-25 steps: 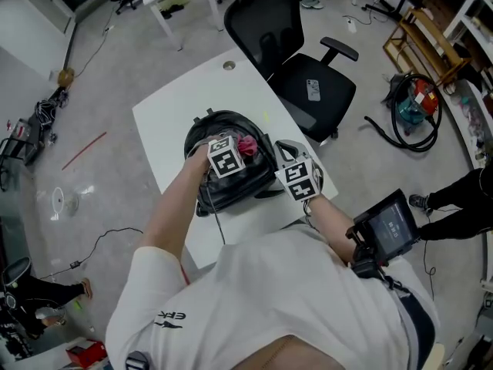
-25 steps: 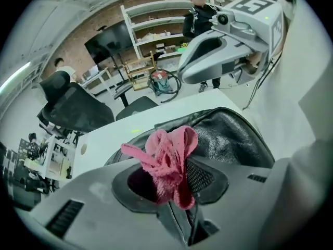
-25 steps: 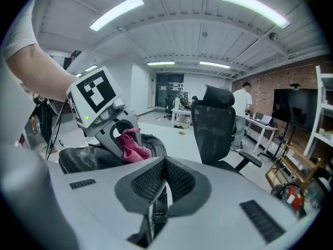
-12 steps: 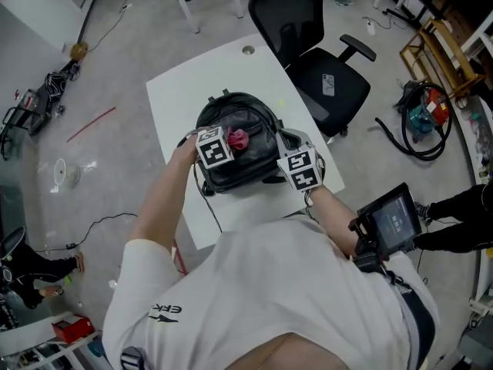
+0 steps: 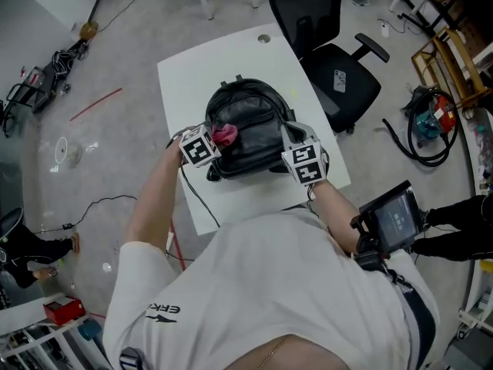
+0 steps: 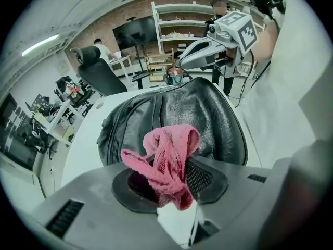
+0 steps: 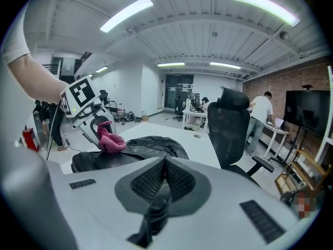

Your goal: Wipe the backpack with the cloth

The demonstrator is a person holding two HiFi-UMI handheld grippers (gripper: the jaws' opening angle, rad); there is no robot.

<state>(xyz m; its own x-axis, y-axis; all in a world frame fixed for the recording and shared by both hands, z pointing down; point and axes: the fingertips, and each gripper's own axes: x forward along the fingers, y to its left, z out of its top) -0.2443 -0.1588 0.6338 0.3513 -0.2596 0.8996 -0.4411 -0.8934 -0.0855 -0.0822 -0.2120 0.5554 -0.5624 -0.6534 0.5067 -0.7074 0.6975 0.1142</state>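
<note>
Left gripper [image 6: 165,177]: jaws clamped on a crumpled pink terry cloth [image 6: 167,152], held just at the near-left shoulder of the black, glossy leather-look backpack [image 6: 193,113]; contact with the surface not certain. Right gripper [image 7: 164,184]: jaws closed on a thin black strap [image 7: 152,220] at the bag's near-right side, bag lying flat on the white rectangular table [image 5: 192,75]. Reads as mid-wipe; next stroke needs the cloth pressed onto the front panel and dragged across, with the strap hold stopping the bag sliding.
</note>
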